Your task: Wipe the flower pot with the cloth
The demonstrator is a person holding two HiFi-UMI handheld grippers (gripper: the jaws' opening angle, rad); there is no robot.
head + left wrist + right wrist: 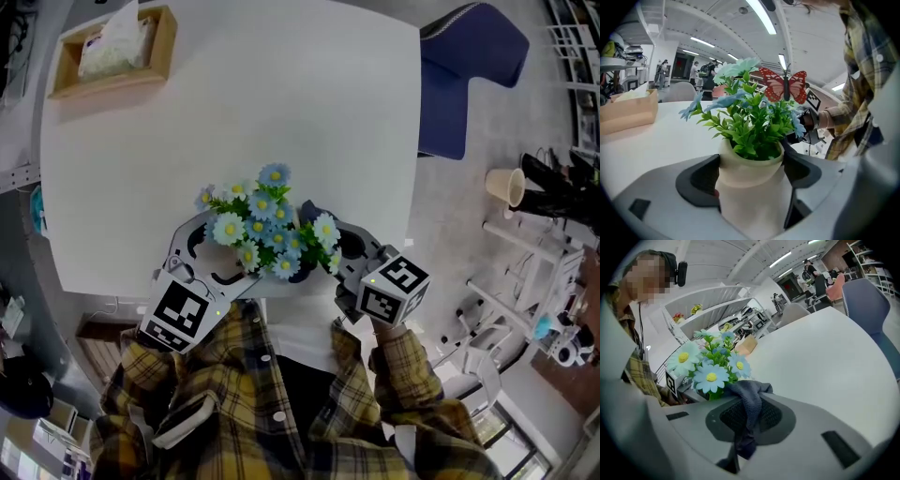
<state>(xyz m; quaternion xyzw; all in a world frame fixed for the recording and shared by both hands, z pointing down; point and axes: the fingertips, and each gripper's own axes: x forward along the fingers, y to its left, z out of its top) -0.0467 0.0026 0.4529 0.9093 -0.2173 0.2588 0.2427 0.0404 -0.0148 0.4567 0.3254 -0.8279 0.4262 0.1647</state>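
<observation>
A cream flower pot [749, 164] with green leaves, blue daisies [267, 225] and a red butterfly [783, 86] stands at the near edge of the white table [281, 103]. My left gripper [225, 251] is open, with the pot between its jaws. Both dark pads [701, 178] sit close against the sides of the rim. In the head view the flowers hide the pot itself. My right gripper [740, 427] is shut on a dark blue-grey cloth [749, 401]. The cloth bunches up at the flowers on the pot's right side and hangs down over the pad.
A wooden tissue box [114, 49] sits at the table's far left corner. A blue chair [464, 75] stands beside the right edge, and a paper cup [506, 186] is off the table further right. The person's plaid sleeves [403, 375] are below the grippers.
</observation>
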